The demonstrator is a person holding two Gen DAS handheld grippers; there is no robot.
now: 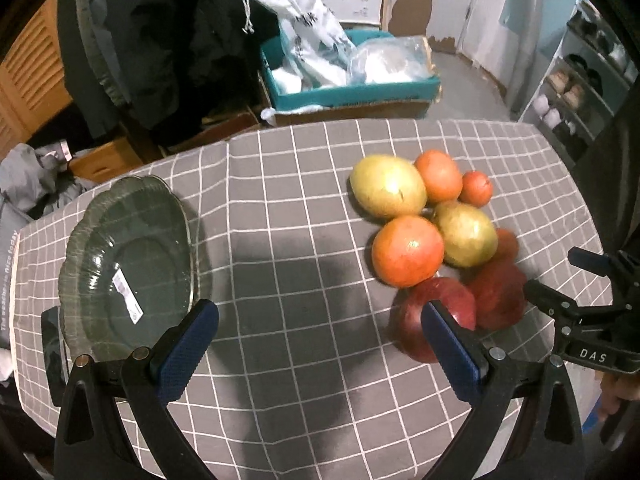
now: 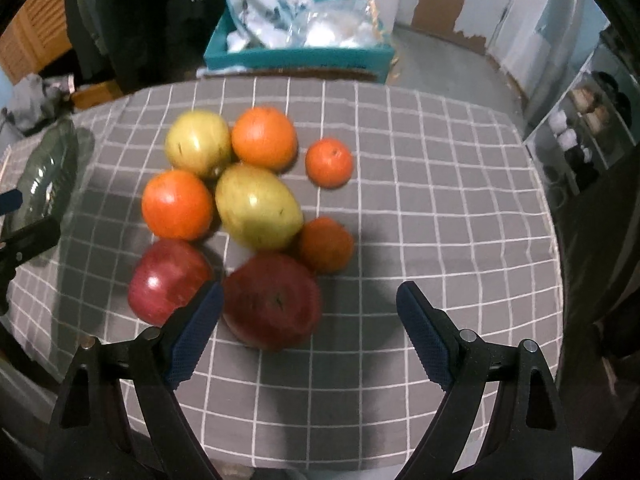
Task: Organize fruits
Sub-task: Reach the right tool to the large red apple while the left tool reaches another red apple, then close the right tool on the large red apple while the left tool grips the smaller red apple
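A pile of fruit lies on the grey checked tablecloth [image 2: 440, 208]: two red apples [image 2: 272, 304] [image 2: 168, 280], two yellow-green mangoes [image 2: 258, 206] [image 2: 198, 142], and several oranges [image 2: 176, 204] [image 2: 264, 136] [image 2: 329, 162]. A clear glass plate [image 1: 128, 256] sits empty at the left. My left gripper [image 1: 320, 344] is open above bare cloth between plate and fruit; its right finger covers part of a red apple [image 1: 424, 308]. My right gripper [image 2: 310, 332] is open, just in front of the nearer red apple. It also shows in the left wrist view [image 1: 560, 304].
Beyond the table's far edge stands a teal box [image 1: 352, 92] stuffed with plastic bags. A shelf rack [image 1: 580, 92] stands at the right, dark clothing and a wooden cabinet at the left. The plate edge shows in the right wrist view [image 2: 52, 176].
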